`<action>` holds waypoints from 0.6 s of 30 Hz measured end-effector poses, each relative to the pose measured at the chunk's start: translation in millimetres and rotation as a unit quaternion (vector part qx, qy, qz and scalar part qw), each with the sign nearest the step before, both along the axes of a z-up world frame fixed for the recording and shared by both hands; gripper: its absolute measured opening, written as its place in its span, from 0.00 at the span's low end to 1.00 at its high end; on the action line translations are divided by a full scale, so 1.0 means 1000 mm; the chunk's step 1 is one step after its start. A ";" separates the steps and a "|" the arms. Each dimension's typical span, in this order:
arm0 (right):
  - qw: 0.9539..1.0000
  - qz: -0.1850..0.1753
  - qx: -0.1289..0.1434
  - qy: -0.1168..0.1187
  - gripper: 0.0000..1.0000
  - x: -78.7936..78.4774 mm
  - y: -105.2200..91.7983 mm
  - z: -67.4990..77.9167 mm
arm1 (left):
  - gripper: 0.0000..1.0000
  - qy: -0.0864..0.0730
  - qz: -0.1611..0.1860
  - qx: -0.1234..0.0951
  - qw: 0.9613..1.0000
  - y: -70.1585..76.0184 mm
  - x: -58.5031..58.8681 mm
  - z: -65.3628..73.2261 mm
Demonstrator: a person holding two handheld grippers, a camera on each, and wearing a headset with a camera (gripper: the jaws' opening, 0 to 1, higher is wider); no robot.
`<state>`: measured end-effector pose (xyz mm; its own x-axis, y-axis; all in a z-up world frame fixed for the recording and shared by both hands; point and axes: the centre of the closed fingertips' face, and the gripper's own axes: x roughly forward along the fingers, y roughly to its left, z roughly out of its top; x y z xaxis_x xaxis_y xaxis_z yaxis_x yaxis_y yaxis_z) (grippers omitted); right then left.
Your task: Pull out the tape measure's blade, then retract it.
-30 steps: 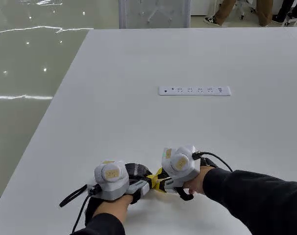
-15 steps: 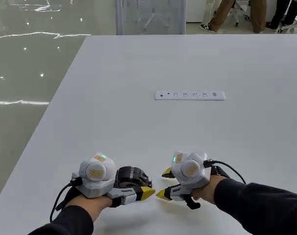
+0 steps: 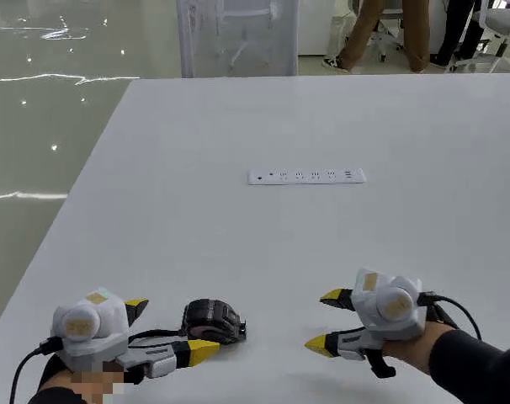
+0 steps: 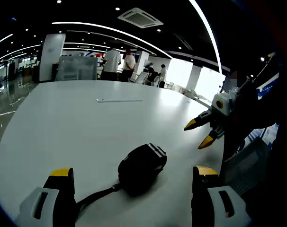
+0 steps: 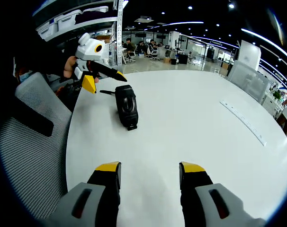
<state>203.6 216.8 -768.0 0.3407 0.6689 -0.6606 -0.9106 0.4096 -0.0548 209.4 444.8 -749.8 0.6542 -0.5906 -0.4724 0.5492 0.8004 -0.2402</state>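
"Where is the tape measure (image 3: pixel 213 320) found?"

"It is set on the white table (image 3: pixel 238 236), just past the tips of the left gripper (image 3: pixel 168 326). Its long side is pointed across at the right gripper (image 3: pixel 326 320). Its strap is trailed back the other way."

"Is it held?"

"No. Both grippers are spread wide and nothing is gripped. Bare table is seen between it and the right gripper. A power strip (image 3: pixel 306 177) is seen far behind."
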 end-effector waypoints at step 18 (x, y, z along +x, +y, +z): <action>0.993 -0.117 0.035 -0.002 0.69 -0.034 -0.092 0.020 | 1.00 -0.010 -0.008 -0.008 1.000 0.025 -0.035 0.019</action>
<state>169.5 124.4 -747.9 0.4952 0.6146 -0.6139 -0.7898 0.6129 -0.0235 173.9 469.3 -730.7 0.6541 -0.6082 -0.4497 0.5662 0.7879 -0.2420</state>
